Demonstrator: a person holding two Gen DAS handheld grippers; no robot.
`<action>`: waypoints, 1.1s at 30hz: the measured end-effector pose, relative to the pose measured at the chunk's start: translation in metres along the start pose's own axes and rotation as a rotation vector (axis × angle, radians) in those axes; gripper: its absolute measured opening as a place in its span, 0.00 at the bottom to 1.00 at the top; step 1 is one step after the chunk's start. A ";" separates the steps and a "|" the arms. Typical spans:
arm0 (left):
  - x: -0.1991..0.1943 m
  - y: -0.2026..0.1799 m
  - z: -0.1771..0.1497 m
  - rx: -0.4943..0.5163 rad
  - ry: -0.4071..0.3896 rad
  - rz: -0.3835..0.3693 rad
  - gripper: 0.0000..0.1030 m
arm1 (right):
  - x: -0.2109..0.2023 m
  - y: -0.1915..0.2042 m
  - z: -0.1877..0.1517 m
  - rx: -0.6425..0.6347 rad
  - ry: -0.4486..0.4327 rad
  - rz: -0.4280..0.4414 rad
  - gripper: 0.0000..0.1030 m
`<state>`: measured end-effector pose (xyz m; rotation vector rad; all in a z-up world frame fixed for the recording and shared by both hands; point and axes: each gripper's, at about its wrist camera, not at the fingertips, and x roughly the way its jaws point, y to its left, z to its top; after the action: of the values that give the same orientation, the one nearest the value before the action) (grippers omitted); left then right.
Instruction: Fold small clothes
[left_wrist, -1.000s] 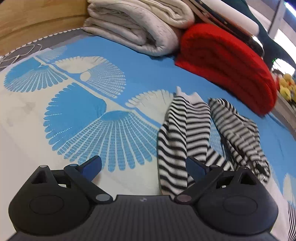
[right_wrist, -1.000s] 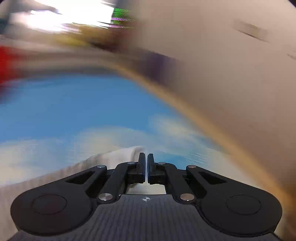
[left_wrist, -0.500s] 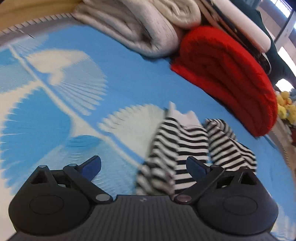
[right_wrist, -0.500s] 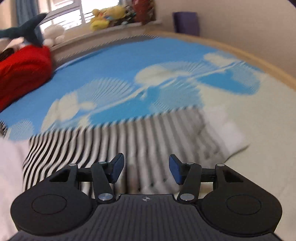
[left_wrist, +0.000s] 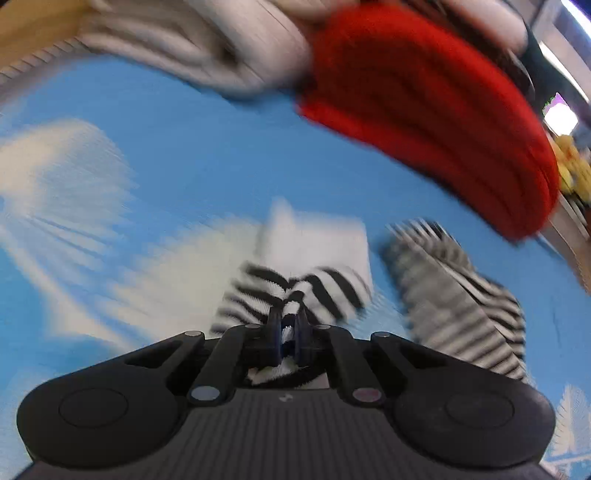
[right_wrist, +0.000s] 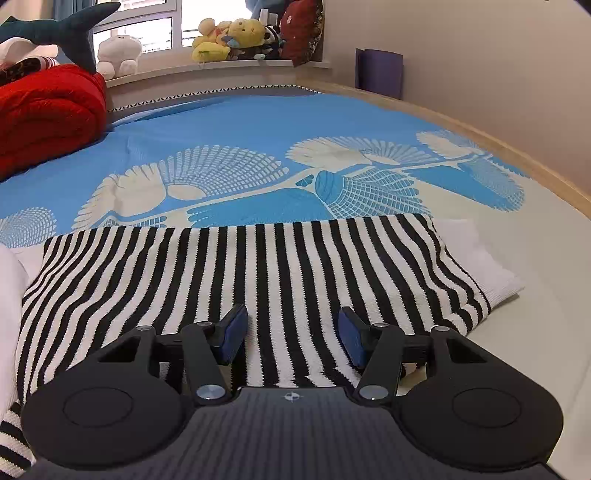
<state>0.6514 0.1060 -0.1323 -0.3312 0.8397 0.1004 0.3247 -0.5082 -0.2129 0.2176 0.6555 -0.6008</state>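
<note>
Left tongs (left_wrist: 289, 328), wide apart a second ago, now pinch a fold of the striped garment (left_wrist: 295, 291) on the bed (left_wrist: 207, 162). Right tongs (right_wrist: 291, 332), clamped before, now stand parted with jaws clear above flat striped cloth; the red blanket (right_wrist: 48, 110) lies beyond.

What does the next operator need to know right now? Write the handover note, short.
Left gripper: shut on a bunch of the striped garment, near its white cuff. That view is blurred.
Right gripper: open, jaws apart over the flat striped panel, pads not pressing the cloth.
Things: the garment lies on the blue patterned bedspread; a second striped part lies to the right in the left wrist view. The red blanket sits behind.
Done: left grip taken.
Left: close the right gripper on the fabric, then fold; no finished fold shows yet.
</note>
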 end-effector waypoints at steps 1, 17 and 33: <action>-0.021 0.030 0.006 -0.012 -0.055 0.052 0.06 | 0.000 -0.002 0.001 0.010 0.002 0.007 0.54; -0.062 0.254 -0.023 -0.172 -0.131 0.431 0.06 | 0.000 -0.009 -0.005 -0.012 -0.019 -0.018 0.54; -0.160 0.198 -0.074 0.008 -0.135 0.352 0.91 | -0.050 -0.041 0.012 0.173 0.010 0.009 0.59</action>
<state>0.4488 0.2752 -0.1078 -0.1641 0.7575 0.4425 0.2756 -0.5232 -0.1725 0.3847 0.6119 -0.6487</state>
